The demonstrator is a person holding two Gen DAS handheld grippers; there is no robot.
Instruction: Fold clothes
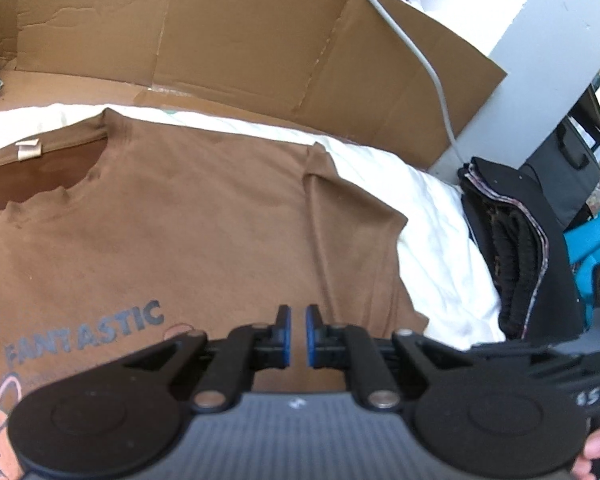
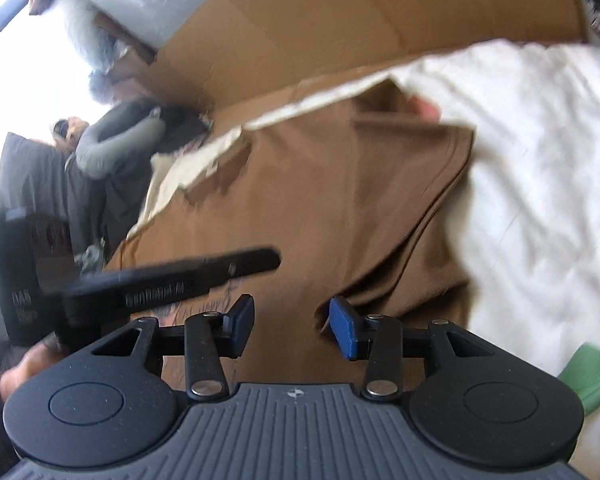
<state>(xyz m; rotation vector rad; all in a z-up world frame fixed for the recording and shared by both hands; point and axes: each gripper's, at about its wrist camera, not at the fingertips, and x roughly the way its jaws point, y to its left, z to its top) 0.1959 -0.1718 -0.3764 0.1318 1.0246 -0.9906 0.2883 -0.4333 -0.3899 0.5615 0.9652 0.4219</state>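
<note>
a brown t-shirt (image 1: 204, 216) lies spread on a white sheet (image 1: 432, 216), cardboard (image 1: 228, 28) behind it. the left claw (image 1: 298, 336) hovers over the shirt, nearly closed with a thin gap, holding nothing. the right claw (image 2: 292, 326) hangs wide open above the shirt's folded side, empty.

Flattened cardboard (image 1: 240, 36), white sheet (image 1: 432, 216), grey cable (image 1: 428, 64), dark folded pile (image 1: 516, 248)
</note>
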